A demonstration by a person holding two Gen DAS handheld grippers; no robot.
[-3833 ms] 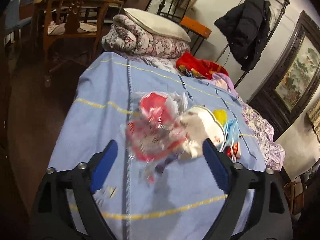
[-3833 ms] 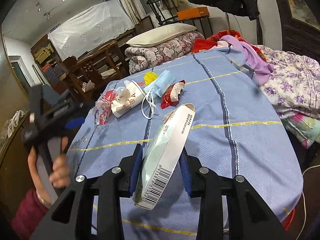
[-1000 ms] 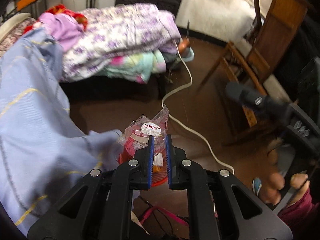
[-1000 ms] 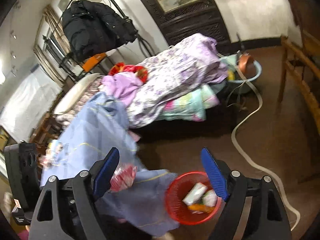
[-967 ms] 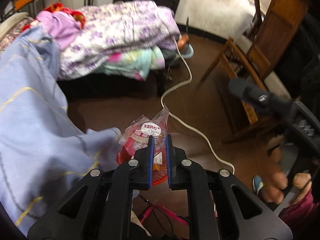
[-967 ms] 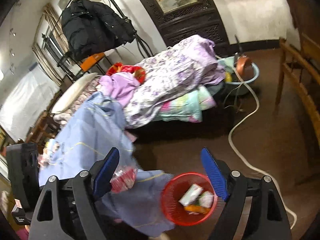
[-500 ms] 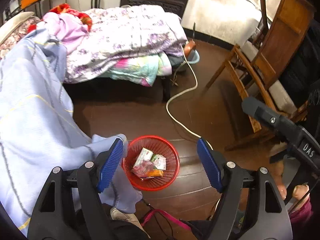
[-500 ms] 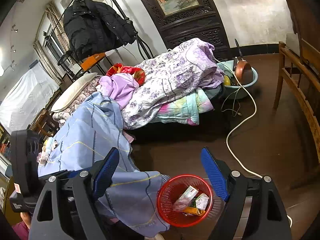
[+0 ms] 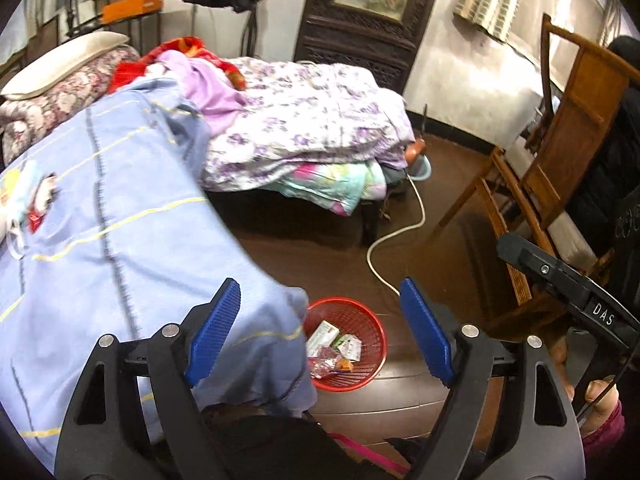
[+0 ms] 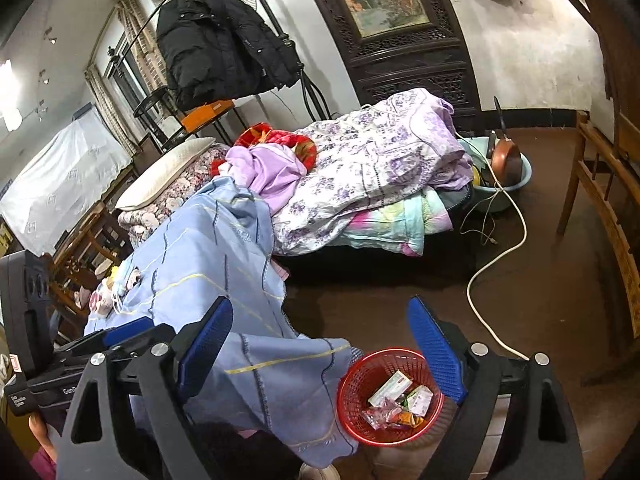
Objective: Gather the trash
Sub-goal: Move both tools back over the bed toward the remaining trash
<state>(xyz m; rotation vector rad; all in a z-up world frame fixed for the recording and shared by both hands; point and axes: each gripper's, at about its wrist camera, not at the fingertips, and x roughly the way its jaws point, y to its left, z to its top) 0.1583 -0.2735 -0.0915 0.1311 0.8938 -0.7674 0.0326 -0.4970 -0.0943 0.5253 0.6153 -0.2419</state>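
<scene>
A red mesh basket (image 9: 370, 320) stands on the dark floor by the corner of the blue blanket (image 9: 100, 240). It holds several wrappers and a small box (image 9: 322, 332). My left gripper (image 9: 320, 328) is open and empty, held above the basket. My right gripper (image 10: 320, 352) is open and empty, also above the basket (image 10: 360, 424), which sits low right in that view. More trash (image 9: 38, 200) lies on the blanket at the far left, seen small in the right wrist view (image 10: 116, 284). The right gripper's body shows at the left wrist view's right edge (image 9: 568, 280).
A pile of floral bedding (image 9: 304, 132) lies beyond the blanket. A white cable (image 9: 400, 228) runs across the floor to a blue basin (image 10: 508, 176). A wooden chair (image 9: 552, 176) stands at the right. A black jacket (image 10: 220, 48) hangs on a rack behind.
My left gripper opened and dropped the red snack wrapper into the basket, then rose and turned back toward the blanket. My right gripper stayed open and lifted a little.
</scene>
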